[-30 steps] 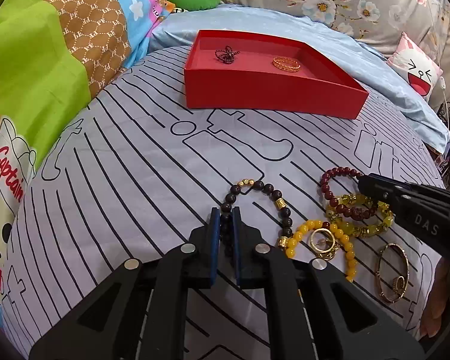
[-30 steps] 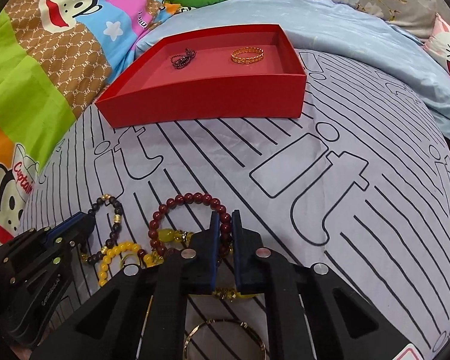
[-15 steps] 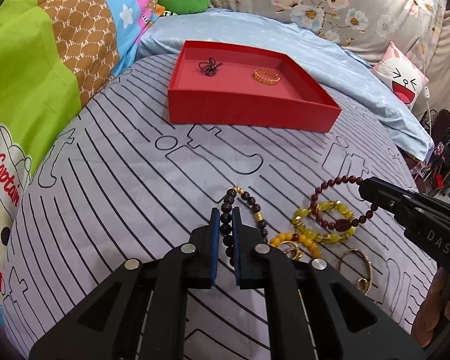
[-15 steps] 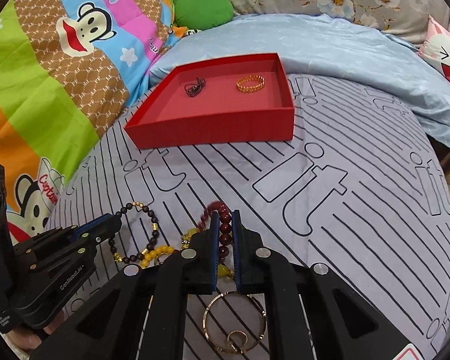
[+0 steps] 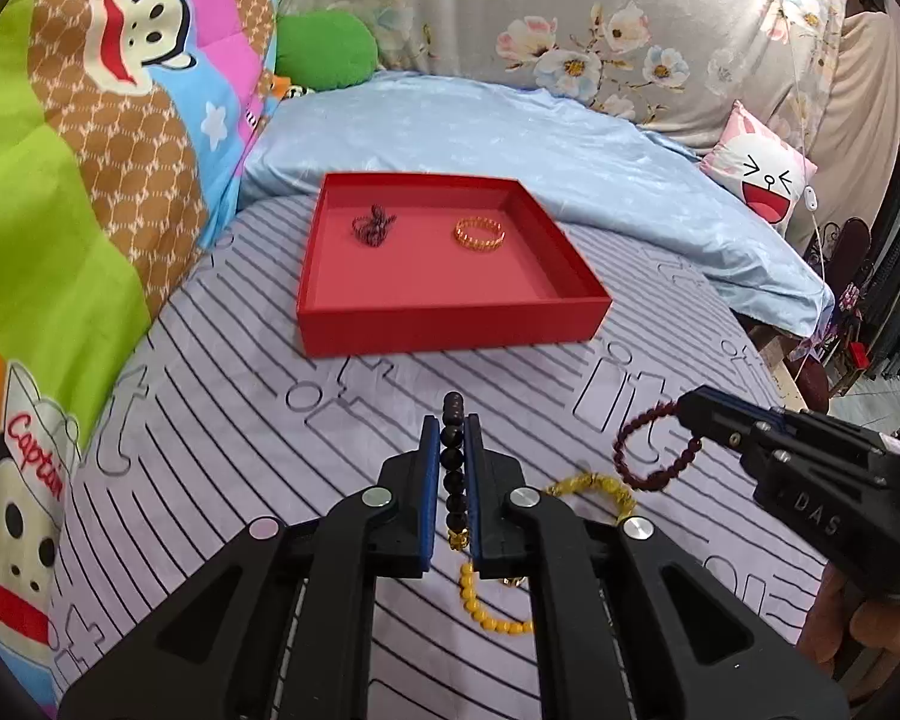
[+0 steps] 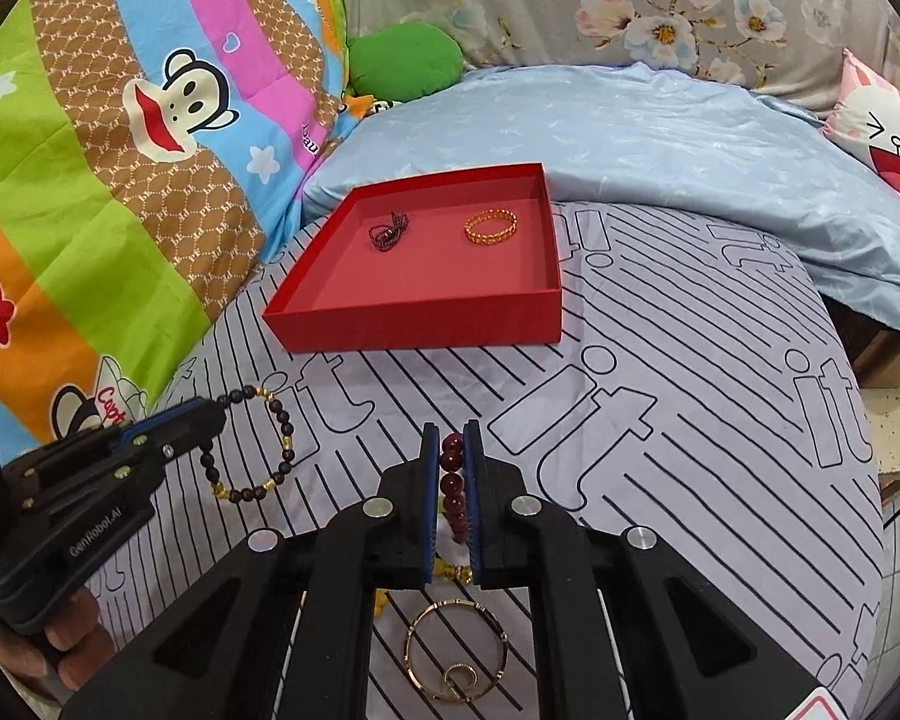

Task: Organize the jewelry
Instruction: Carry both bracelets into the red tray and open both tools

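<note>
My left gripper is shut on a black bead bracelet and holds it above the bedsheet; the bracelet hangs from it in the right wrist view. My right gripper is shut on a dark red bead bracelet, which dangles from it in the left wrist view. A red tray lies ahead and holds a dark chain and a gold ring bracelet. A yellow bead bracelet, an amber bracelet and a gold bangle lie on the sheet below.
The bed has a striped grey sheet. A light blue quilt lies behind the tray. A cartoon monkey blanket rises at the left. A green cushion and a pink-white face pillow sit at the back.
Both grippers have risen from the sheet, each lifting its bracelet clear of the pile. The views now look further towards the tray.
</note>
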Demonstrator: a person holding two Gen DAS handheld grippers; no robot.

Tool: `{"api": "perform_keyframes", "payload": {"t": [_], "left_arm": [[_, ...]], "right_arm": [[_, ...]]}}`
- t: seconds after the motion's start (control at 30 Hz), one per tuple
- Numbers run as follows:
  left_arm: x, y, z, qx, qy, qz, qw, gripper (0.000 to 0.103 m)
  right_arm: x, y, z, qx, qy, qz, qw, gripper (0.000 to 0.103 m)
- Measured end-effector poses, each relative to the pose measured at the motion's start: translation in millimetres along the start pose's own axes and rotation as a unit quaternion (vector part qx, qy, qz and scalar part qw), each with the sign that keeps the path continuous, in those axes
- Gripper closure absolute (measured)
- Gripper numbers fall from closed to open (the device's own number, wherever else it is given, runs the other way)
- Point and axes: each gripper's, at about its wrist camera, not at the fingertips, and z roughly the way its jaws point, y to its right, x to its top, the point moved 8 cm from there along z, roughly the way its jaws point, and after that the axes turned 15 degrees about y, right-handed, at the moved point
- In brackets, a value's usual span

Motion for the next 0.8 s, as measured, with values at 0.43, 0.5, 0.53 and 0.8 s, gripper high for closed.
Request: {"api": "perform_keyframes", "payload": {"t": [0.43, 0.5, 0.53, 0.8], "left_arm": [[94, 7, 52, -0.016, 0.047, 0.033, 0.9982, 0.095], [107, 6, 65, -0.021, 0.051, 0.03, 0.998, 0.095], [113, 5, 73, -0.025, 0.05, 0.025, 0.9981, 0.095], [135, -13, 143, -0.069, 0.026, -0.037, 0.9966, 0.095]], "right_arm": [[92, -12, 52, 0.023, 0.037, -0.023, 0.999, 0.095], [106, -14, 70, 0.03, 0.037, -0.02, 0.999, 0.095], [113, -15, 80, 0.034, 0.034, -0.016, 0.999, 0.095], [130, -20, 164, 0.054, 0.005, 0.019, 0.998, 0.095]]}}
